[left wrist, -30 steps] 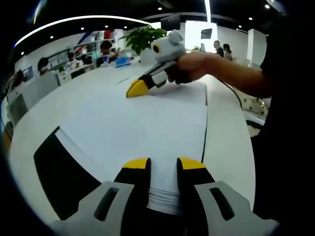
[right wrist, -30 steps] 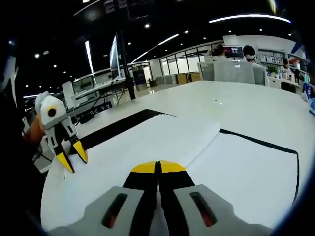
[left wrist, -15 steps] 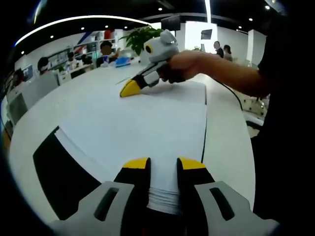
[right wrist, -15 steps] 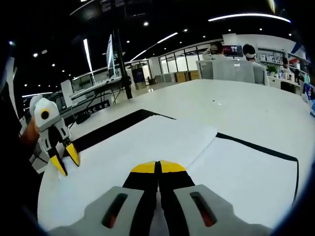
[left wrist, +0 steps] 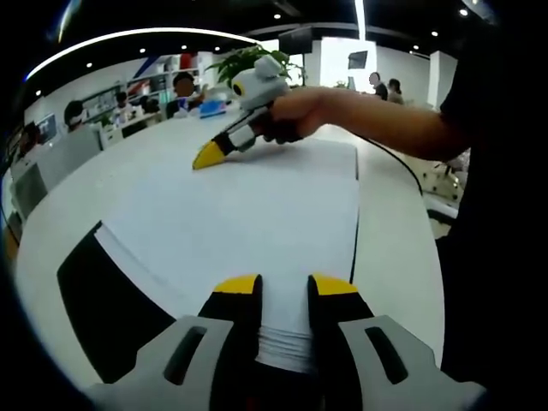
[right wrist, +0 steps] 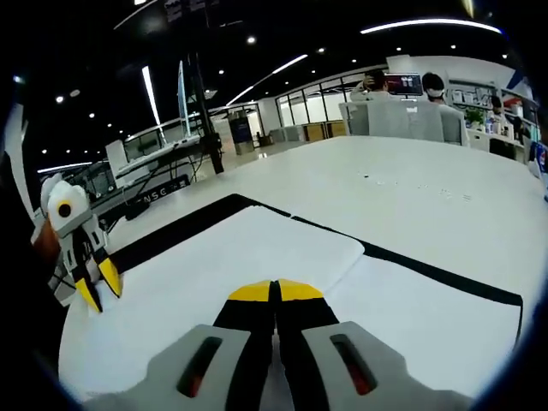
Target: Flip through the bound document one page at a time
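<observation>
- One page (right wrist: 248,265) mid-turn, I'd say: right gripper (right wrist: 275,291), jaws closed on it, has it lifted off the document (left wrist: 248,214).
- Left gripper (left wrist: 284,285), jaws slightly apart, straddles the stack's near edge on the table (left wrist: 68,205).
- Next: carry the page across, then let go.

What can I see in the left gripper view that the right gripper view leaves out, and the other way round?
The left gripper view alone has a green potted plant at the table's far end, the person's bare forearm, and the left gripper with its jaws apart over the paper's near edge.

The right gripper view alone has a row of windows across the room and a screen behind seated people.

Both show the white table, the bound document lying open on it, and the right gripper, jaws together.
</observation>
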The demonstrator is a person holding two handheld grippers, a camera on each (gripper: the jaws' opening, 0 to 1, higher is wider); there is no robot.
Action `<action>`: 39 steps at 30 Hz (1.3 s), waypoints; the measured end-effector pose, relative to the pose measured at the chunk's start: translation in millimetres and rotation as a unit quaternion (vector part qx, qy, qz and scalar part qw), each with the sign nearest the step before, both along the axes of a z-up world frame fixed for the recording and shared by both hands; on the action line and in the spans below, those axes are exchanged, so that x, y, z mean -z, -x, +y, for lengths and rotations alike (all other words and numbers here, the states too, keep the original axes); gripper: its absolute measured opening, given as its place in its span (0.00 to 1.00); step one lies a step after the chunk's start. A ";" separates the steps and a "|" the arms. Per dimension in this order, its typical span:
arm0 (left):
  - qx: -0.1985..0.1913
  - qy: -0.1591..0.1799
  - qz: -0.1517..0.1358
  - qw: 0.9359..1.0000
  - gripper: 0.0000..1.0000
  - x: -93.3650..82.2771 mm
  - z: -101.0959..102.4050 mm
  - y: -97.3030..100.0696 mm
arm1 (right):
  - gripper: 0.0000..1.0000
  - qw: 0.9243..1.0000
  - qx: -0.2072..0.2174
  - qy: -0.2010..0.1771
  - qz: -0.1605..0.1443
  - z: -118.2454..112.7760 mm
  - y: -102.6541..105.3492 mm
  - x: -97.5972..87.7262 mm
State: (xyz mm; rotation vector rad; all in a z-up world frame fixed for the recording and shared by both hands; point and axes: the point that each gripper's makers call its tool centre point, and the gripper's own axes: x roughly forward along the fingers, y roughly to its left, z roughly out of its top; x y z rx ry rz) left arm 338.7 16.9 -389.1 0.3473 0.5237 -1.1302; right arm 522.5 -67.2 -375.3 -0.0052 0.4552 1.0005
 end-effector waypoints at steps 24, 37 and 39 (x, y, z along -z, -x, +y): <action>0.012 0.000 0.003 1.000 0.24 1.5 -0.7 0.1 | 0.02 1.000 0.012 -0.005 0.009 4.0 -37.1 4.7; 0.011 0.002 0.004 1.000 0.24 0.4 -4.4 0.1 | 0.02 1.000 0.019 -0.012 0.020 6.4 -44.9 2.1; 0.011 0.002 0.004 1.000 0.24 0.3 -4.1 0.0 | 0.02 1.000 0.021 -0.011 0.020 6.6 -46.8 2.2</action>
